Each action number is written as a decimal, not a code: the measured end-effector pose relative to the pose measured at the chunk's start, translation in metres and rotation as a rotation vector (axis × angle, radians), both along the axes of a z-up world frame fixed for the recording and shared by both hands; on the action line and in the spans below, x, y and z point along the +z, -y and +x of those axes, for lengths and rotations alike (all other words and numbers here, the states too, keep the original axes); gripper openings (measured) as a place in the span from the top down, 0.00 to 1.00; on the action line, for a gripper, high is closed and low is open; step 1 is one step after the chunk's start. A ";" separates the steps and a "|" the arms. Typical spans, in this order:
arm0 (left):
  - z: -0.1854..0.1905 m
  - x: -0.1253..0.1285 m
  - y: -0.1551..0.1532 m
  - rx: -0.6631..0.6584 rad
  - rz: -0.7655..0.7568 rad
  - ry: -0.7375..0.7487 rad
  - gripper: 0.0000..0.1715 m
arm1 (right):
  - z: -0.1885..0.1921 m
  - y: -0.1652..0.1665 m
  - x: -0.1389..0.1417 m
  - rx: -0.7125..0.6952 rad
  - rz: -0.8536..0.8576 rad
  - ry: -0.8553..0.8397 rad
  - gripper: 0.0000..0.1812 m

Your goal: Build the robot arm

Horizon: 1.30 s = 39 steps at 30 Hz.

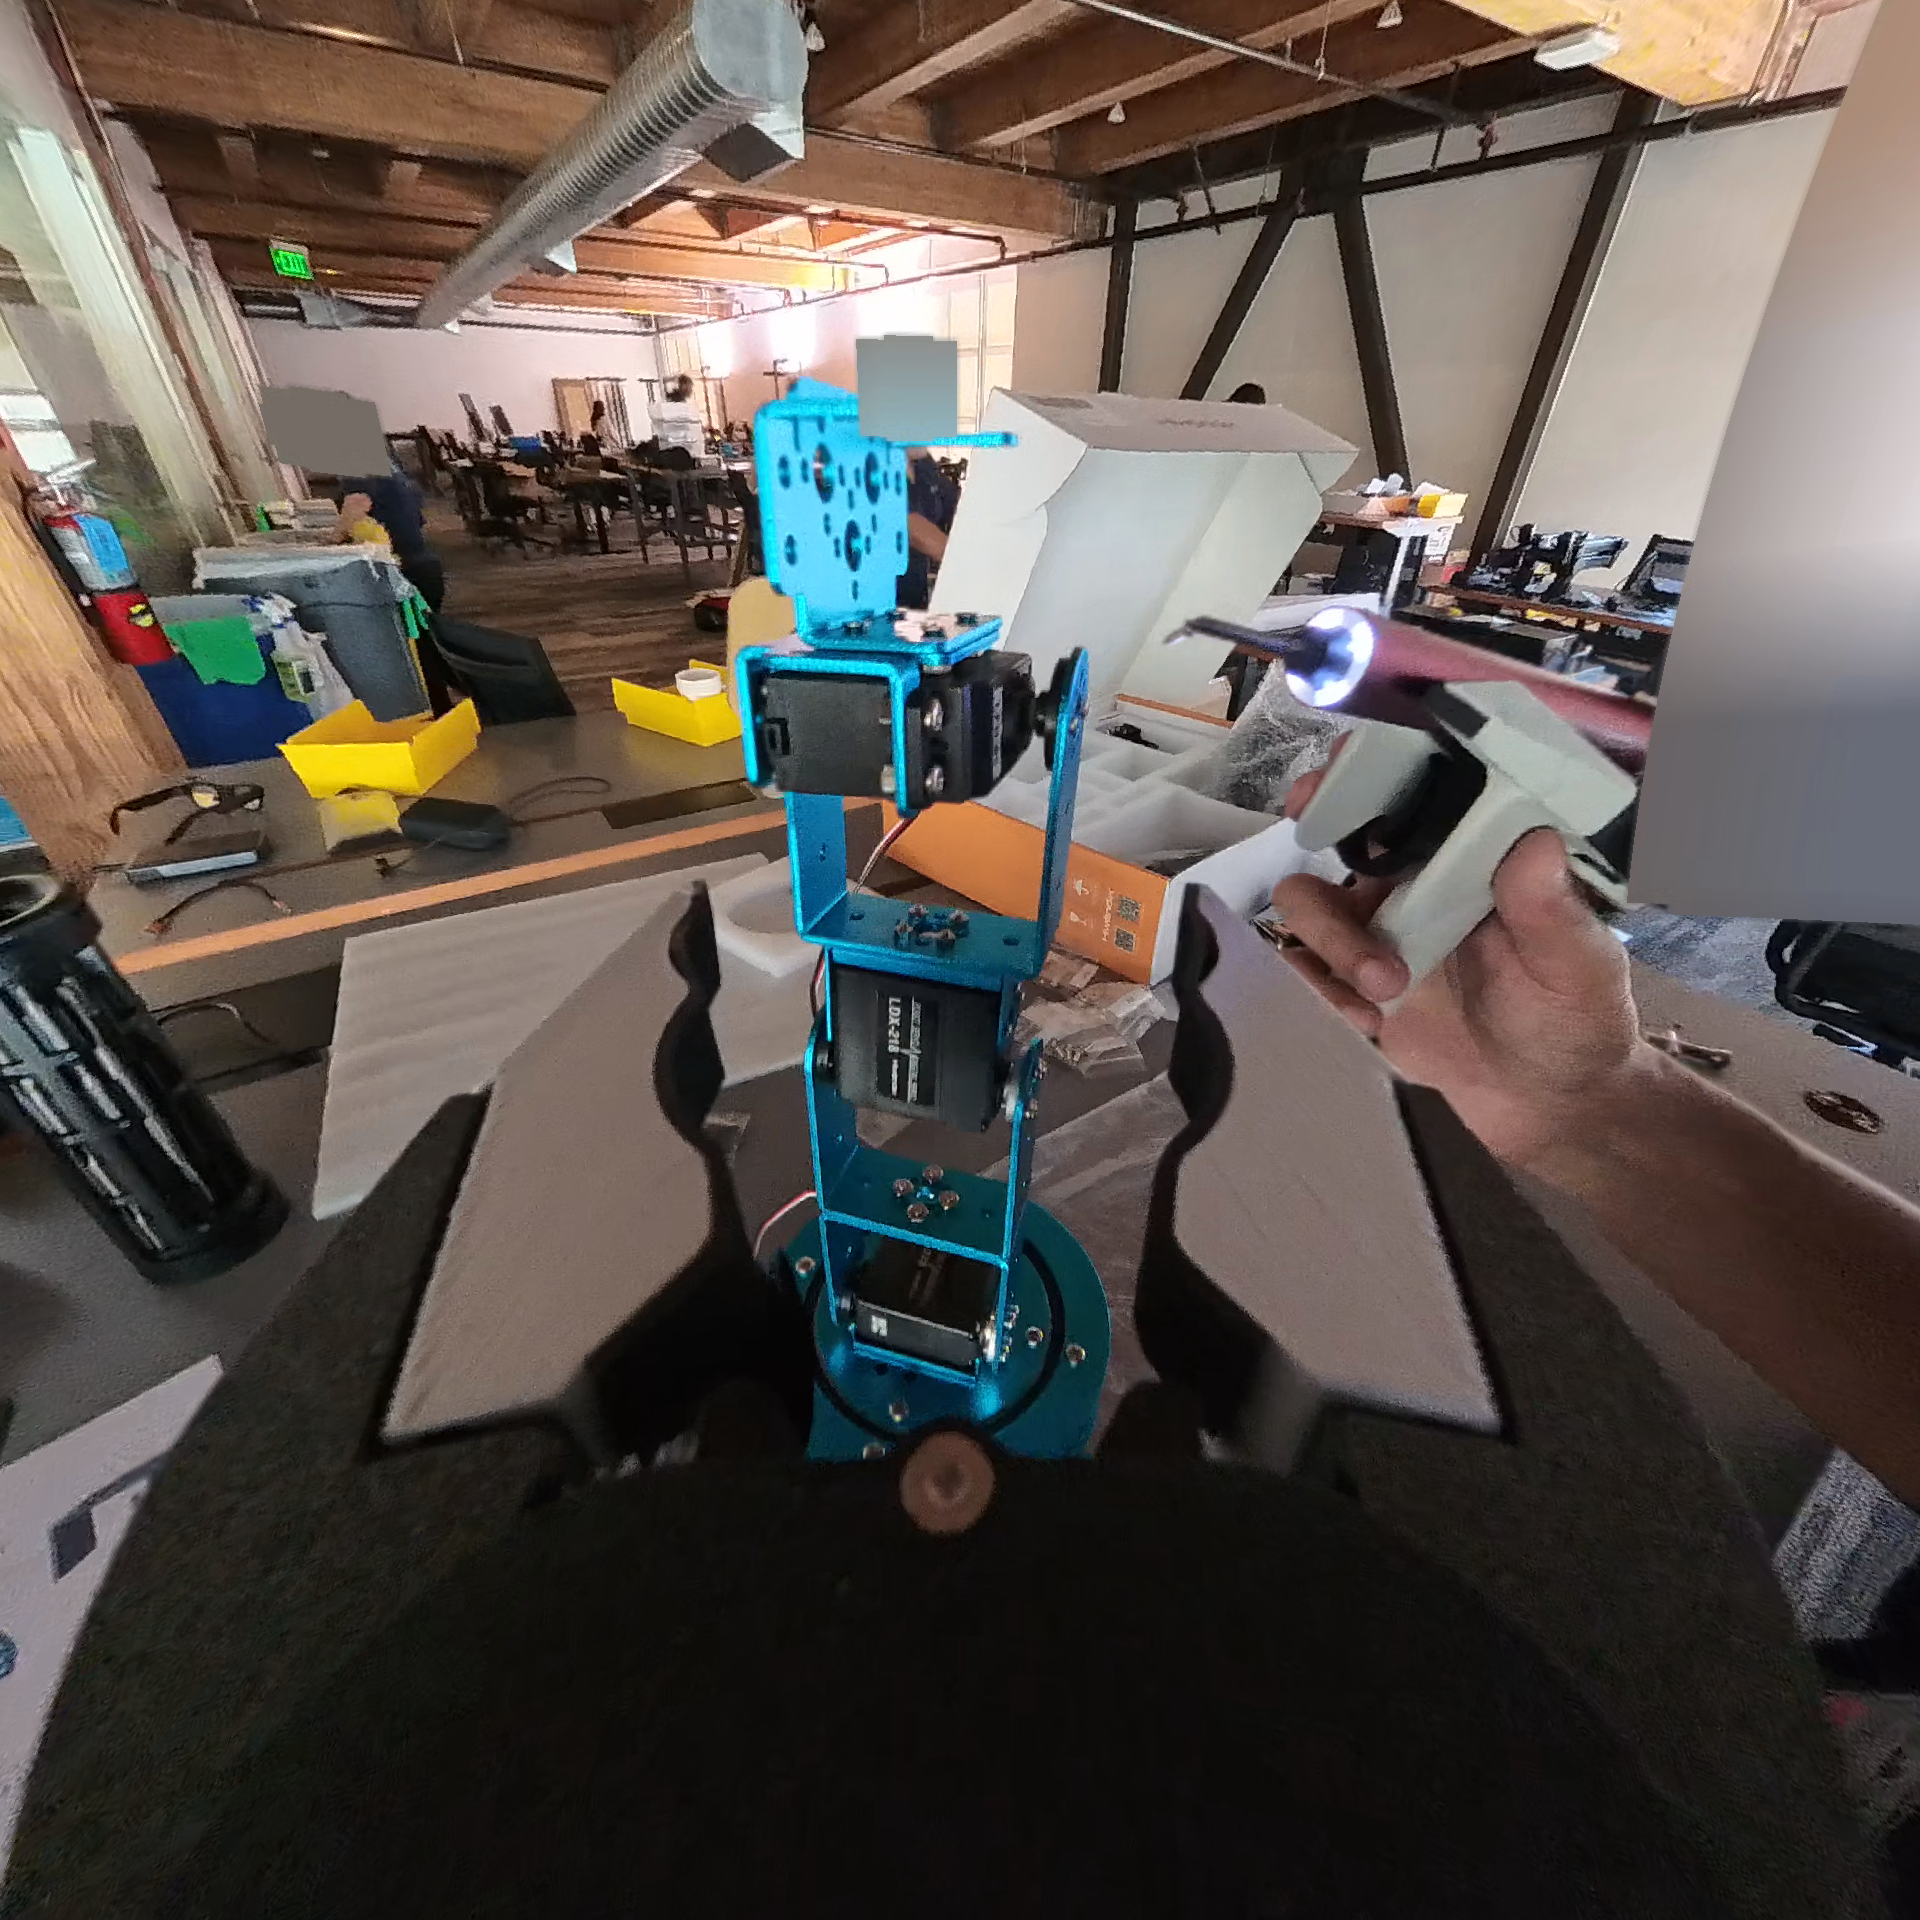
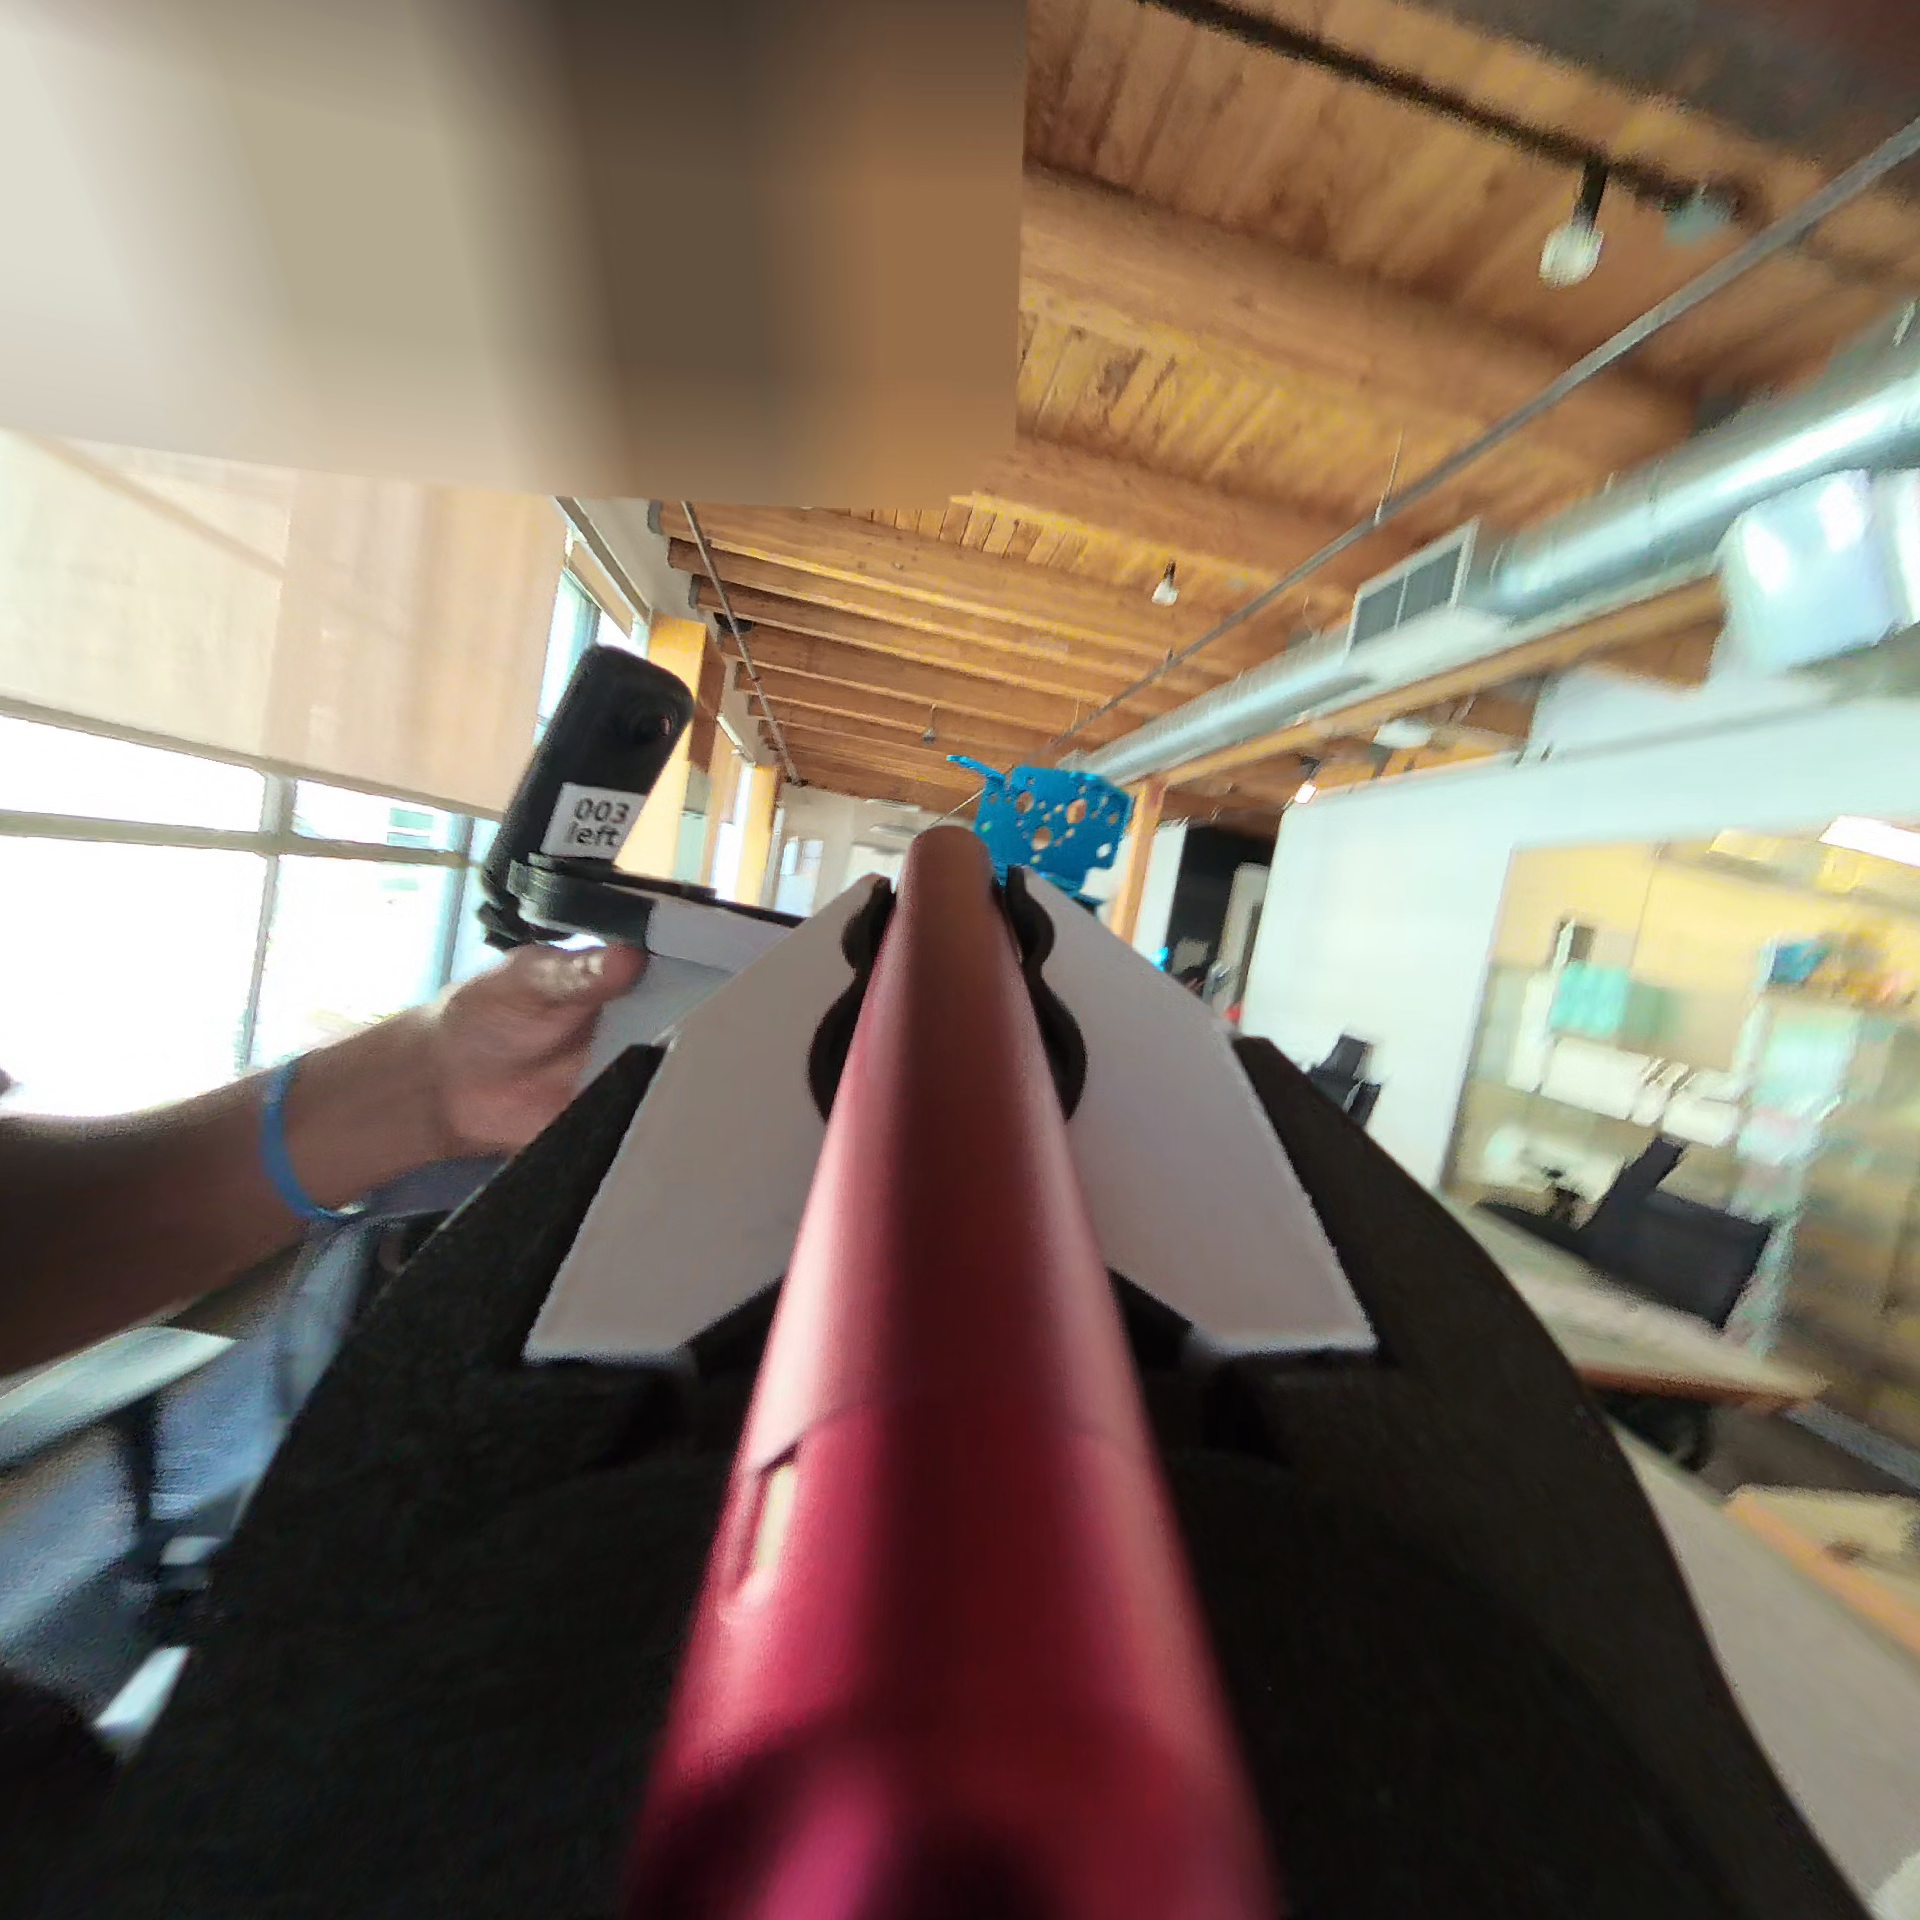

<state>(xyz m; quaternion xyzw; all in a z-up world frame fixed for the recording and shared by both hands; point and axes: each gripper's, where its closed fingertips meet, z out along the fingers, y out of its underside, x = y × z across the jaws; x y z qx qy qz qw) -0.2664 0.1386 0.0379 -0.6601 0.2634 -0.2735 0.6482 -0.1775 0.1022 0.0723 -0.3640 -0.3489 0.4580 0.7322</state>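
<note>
While the left gripper [image 1: 940, 997] keeps its fingers spread around the upright blue servo arm [image 1: 899, 935] on the desk [image 1: 249, 1288], apparently without touching it; the right gripper [image 2: 951, 914] pinches a red electric screwdriver [image 2: 935, 1299], tip near the arm's top bracket [image 2: 1049, 821].

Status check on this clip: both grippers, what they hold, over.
Left gripper open, fingers either side of the upright blue servo arm. Right gripper shut on red electric screwdriver, tip aimed at the arm's top bracket. Nothing between.
</note>
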 end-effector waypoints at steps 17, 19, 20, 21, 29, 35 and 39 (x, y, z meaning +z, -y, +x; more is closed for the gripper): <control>0.019 0.005 -0.017 -0.095 0.016 0.075 0.58 | -0.017 0.002 -0.007 -0.137 0.329 0.048 0.87; 0.018 0.001 -0.020 -0.087 0.010 0.067 0.59 | -0.016 0.001 -0.007 -0.146 0.332 0.041 0.88; 0.019 -0.001 -0.021 -0.086 0.007 0.064 0.60 | -0.015 0.001 -0.007 -0.144 0.328 0.036 0.88; 0.019 -0.003 -0.022 -0.085 0.006 0.064 0.61 | -0.015 0.000 -0.007 -0.146 0.327 0.032 0.88; 0.017 -0.004 -0.024 -0.108 0.016 0.098 0.64 | -0.017 -0.004 -0.009 -0.143 0.329 0.034 0.87; 0.017 -0.004 -0.024 -0.105 0.015 0.100 0.64 | -0.017 -0.004 -0.007 -0.138 0.330 0.032 0.88; 0.017 -0.004 -0.024 -0.106 0.017 0.101 0.64 | -0.017 -0.006 -0.007 -0.141 0.321 0.024 0.87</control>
